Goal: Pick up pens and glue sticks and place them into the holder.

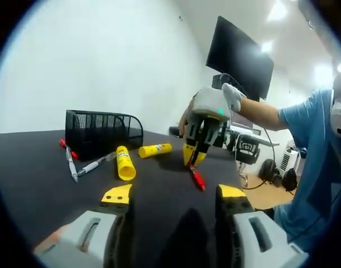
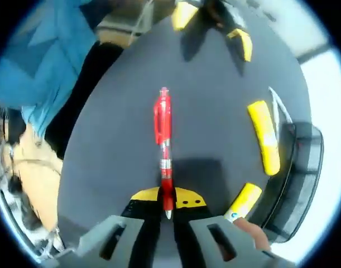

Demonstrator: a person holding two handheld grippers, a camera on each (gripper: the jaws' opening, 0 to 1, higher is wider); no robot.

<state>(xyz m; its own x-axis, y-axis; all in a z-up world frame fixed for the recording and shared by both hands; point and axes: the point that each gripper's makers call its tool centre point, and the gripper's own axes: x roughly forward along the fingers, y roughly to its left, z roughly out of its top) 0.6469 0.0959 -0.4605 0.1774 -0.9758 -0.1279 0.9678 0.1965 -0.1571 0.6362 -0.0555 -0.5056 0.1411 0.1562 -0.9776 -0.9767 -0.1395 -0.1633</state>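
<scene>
one red pen [image 2: 163, 146] is pinched at its tip end between the closed yellow-tipped jaws of the right gripper [image 2: 167, 205], its body running straight out ahead of the jaws above the dark grey table [image 2: 114, 145]. in the left gripper view the same red pen [image 1: 197, 178] slants down from the right gripper [image 1: 192, 159], its free end at or just above the table [image 1: 30, 167], which of the two i cannot tell; a gloved hand [image 1: 233, 96] grips that tool from behind.

two yellow glue sticks lie on the table. the nearer glue stick [image 1: 124, 162] lies just in front of the black mesh holder [image 1: 101, 132], and the farther glue stick [image 1: 154, 149] lies just off the holder's right corner. in the right gripper view the long glue stick [image 2: 264, 136] rests beside the holder [image 2: 297, 178], and the short glue stick [image 2: 243, 202] lies near the gripper's right jaw, also next to the holder.

a white pen [image 1: 95, 164] lies slanting beside the nearer glue stick, touching the holder's front, and another white pen [image 1: 71, 165] with a red cap end lies to its left, by the holder's left corner.

the left gripper [image 1: 176, 195] hangs low over the near edge of the table, jaws spread wide with nothing between them. it shows across the table in the right gripper view [image 2: 215, 28].

a person in a blue shirt [image 1: 312, 145] stands at the right side of the table. behind, a black monitor [image 1: 239, 57] hangs against the white wall [image 1: 103, 56].
</scene>
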